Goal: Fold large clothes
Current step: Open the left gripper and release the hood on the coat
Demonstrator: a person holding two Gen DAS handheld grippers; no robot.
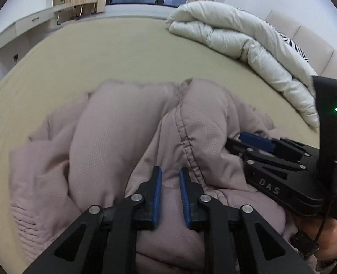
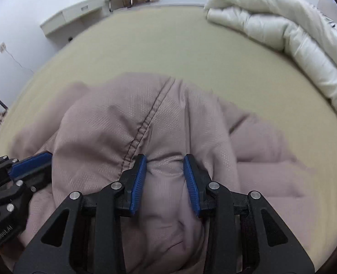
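Gripping the mauve padded coat point(image 2: 145, 123) with both tongs, left tongs point(image 1: 170, 178) and right tongs point(image 2: 165, 166) each clamped on a fold. Next I must lift it and spread it flat on the bed point(image 1: 104, 52).

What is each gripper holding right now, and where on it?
Both pinch the mauve garment: right gripper on a bunched fold beside the seam, left gripper on a fold nearby.
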